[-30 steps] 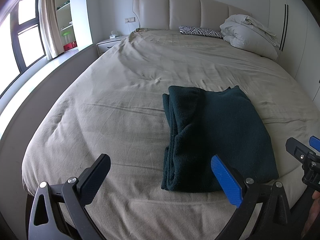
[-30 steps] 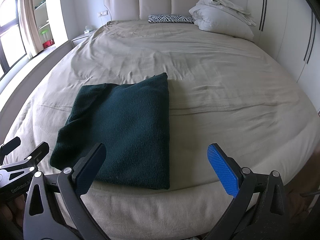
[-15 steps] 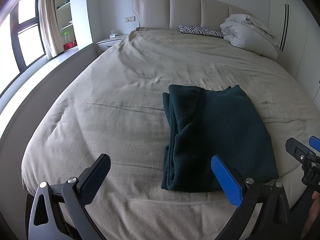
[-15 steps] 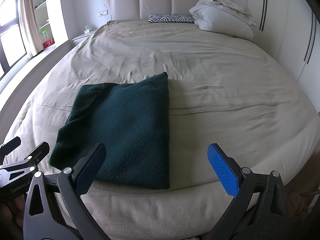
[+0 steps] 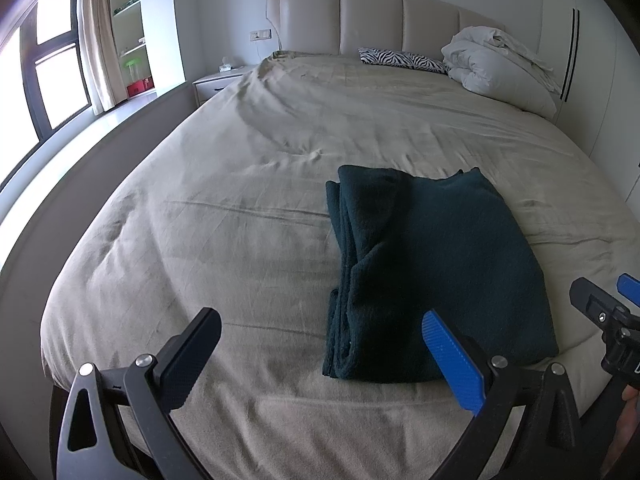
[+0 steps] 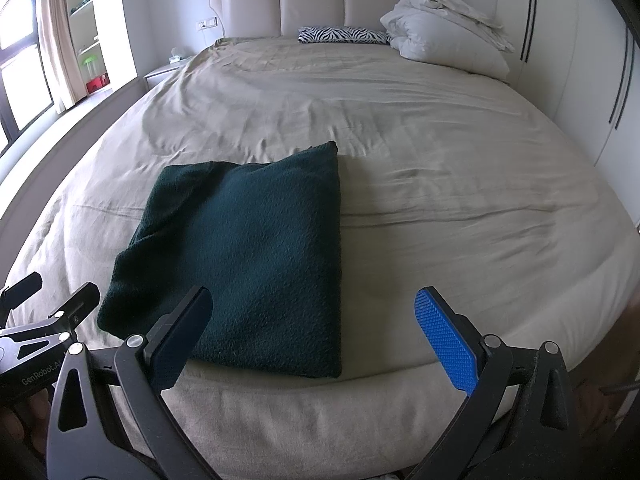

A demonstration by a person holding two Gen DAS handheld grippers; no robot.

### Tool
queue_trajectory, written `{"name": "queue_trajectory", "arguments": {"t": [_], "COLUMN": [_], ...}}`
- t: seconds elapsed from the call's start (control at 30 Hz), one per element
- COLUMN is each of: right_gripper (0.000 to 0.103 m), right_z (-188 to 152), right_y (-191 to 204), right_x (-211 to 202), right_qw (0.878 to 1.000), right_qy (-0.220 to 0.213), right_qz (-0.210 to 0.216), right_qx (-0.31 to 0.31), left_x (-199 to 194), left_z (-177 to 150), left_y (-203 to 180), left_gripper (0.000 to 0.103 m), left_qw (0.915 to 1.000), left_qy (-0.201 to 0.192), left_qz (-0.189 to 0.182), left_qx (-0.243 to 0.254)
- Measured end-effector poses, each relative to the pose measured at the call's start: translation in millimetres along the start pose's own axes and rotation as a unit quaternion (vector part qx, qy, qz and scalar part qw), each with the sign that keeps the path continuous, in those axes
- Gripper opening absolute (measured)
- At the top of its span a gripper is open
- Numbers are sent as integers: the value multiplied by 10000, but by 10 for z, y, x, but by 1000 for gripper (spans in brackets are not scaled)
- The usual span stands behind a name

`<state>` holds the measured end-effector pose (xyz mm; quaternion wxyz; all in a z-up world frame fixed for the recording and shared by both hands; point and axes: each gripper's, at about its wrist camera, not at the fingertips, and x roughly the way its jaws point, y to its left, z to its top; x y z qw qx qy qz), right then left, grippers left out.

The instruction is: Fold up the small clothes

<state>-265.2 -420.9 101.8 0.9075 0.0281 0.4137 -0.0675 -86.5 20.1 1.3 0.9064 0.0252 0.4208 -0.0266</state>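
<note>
A dark green fleece garment (image 5: 432,264) lies folded into a thick rectangle near the foot of the bed (image 5: 240,184); its layered folded edges face left. In the right wrist view the same garment (image 6: 248,248) lies flat with a smooth top. My left gripper (image 5: 320,344) hovers open above the bed's front edge, just left of the garment, with nothing between its fingers. My right gripper (image 6: 316,332) stands open over the garment's near right corner, holding nothing. Each gripper shows at the edge of the other's view.
The beige bedspread (image 6: 460,184) is wrinkled. A zebra pillow (image 6: 344,34) and a bundled white duvet (image 6: 444,36) lie by the headboard (image 6: 312,0). A nightstand (image 5: 220,82), window (image 5: 52,76) and shelves stand left; wardrobe doors (image 6: 600,64) right.
</note>
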Motion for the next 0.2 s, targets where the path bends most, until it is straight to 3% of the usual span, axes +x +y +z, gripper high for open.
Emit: {"name": "queue_trajectory", "arguments": {"t": [0.2], "right_gripper": [103], "right_z": [-18], "right_y": [-30], "right_x": [20], "right_qw": [10000], "right_qy": [27], "right_qz": [10], "right_qx": [-20], "left_x": [-6], "left_z": [14], "left_y": [32], "left_gripper": [103], "left_qw": [9999], "left_qy": [-97], "left_qz": [-13], "left_qx": [53]}}
